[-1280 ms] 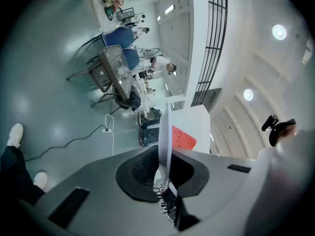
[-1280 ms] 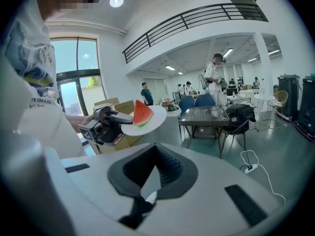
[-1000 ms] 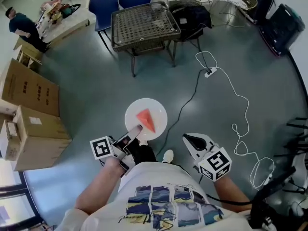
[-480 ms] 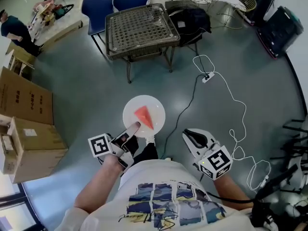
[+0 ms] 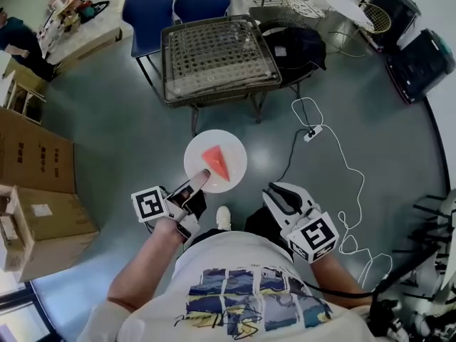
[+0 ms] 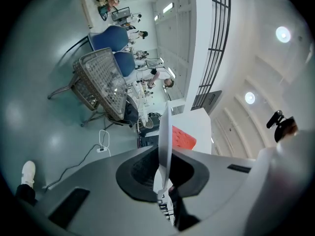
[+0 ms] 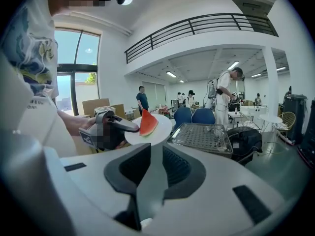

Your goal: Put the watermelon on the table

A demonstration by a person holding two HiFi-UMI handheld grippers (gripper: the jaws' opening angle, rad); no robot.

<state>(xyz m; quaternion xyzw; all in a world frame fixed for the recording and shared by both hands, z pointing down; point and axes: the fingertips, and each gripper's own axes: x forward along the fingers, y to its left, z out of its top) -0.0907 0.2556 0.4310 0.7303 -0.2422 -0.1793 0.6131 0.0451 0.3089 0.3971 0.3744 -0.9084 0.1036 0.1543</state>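
Head view, looking steeply down: the left gripper (image 5: 199, 179) has its jaws clamped on the near rim of a white plate (image 5: 231, 148), and the plate reaches out level ahead of the jaw tips over the grey floor (image 5: 121, 120). On the plate, just beyond those tips, lies a red wedge of watermelon (image 5: 216, 162) with its point toward the gripper. In the left gripper view the plate (image 6: 166, 127) shows edge-on, pinched between the two dark pads, with the watermelon (image 6: 183, 138) past the pads on one face of it. The right gripper (image 5: 274, 193) hangs beside the left, apart from the plate; in the right gripper view its jaws (image 7: 150, 181) are closed together with nothing between them, and beyond them, off to their left, are the left gripper (image 7: 114, 126), the plate (image 7: 161, 130) and the watermelon (image 7: 147, 123). The mesh-topped table (image 5: 214, 48) stands well ahead of both sets of jaws, apart from the plate, with two blue chairs (image 5: 152, 6) behind it. Cardboard boxes (image 5: 35, 155) sit far off to the left of the left jaws.
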